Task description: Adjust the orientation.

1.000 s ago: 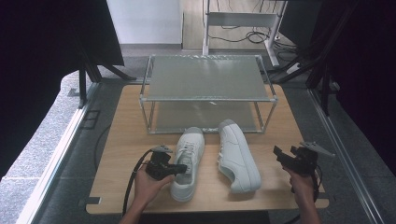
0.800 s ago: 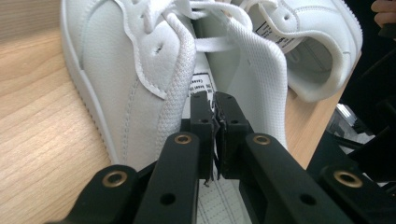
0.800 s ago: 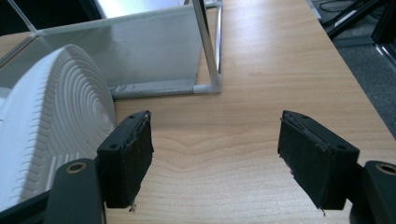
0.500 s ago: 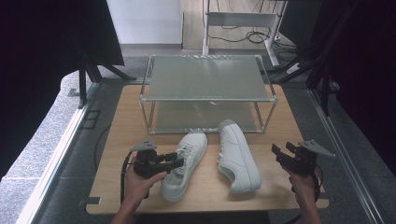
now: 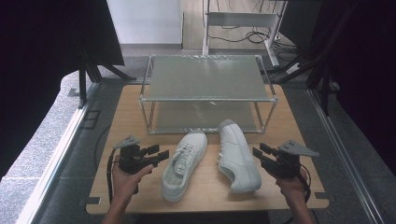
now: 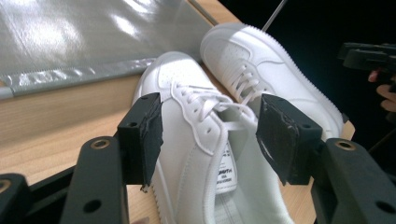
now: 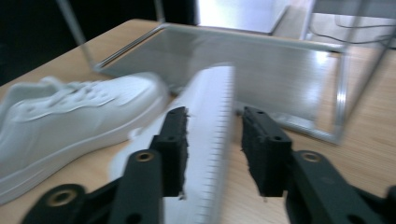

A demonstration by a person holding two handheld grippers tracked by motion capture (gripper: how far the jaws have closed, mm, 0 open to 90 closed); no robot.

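At the left of the high view, the left gripper (image 5: 161,154) is held just beside the left shoe (image 5: 183,164), which lies upright on the wooden surface (image 5: 121,116) with its toe toward the wire rack (image 5: 205,77). Its jaws have just been opening and are spread wide; in the left gripper view they are seen framing the shoe's collar without pressing on it, so the shoe is released. Next to it, the right shoe (image 5: 237,156) is tipped onto its side, sole facing right. Farther right, the right gripper (image 5: 258,154) is pointed at that sole. Its jaws have just been closing and stand part-open, apart from the shoe; nothing is gripped.

The right shoe appears to be the one approached. For a good grasp, the sole edge should be centred between the pads before closing, and the shoe should be taken near its middle so it is lifted level rather than swinging toe-down.
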